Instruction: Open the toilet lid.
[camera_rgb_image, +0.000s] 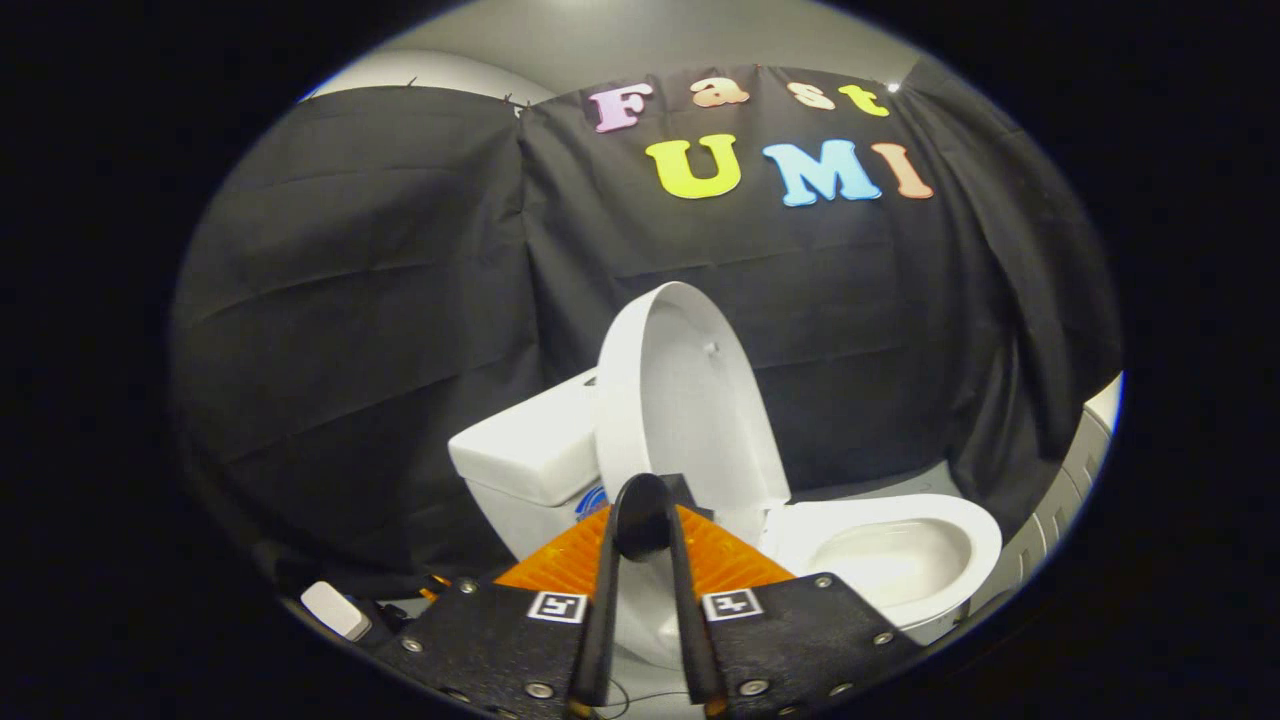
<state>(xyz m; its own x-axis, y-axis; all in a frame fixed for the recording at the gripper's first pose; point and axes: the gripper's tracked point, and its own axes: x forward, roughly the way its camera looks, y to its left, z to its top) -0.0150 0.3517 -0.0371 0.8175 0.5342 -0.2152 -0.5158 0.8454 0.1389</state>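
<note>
Lid: the toilet lid (680, 400) stands raised, close to upright, its hollow underside facing the gripper and its back toward the tank; a small bump shows near the top of that underside.
Bowl: the seat and bowl (900, 560) lie uncovered beyond the fingers and off to their right, the white basin plainly in sight.
Tank: the cistern (530, 450) sits behind the lid on its left side, with a bit of blue label low on its front (too small to make out).
Gripper: the gripper (645, 525) sits low in front of the toilet, its two dark fingers (600, 620) converging so the tips meet just in front of the lid's lower edge; the jaws look closed, with only a thin wedge of gap further back toward the body.
Hold: nothing is visibly pinched between the tips; whether they touch the lid's lower rim I cannot tell, since the tips overlap it from here.
Pads: orange ribbed panels (560, 565) spread out on either side behind the fingertips.
Body: black plates with square markers (558, 606) carry the fingers.
Floor: a small white block (335, 610) lies left of the gripper body, near some cables.
</note>
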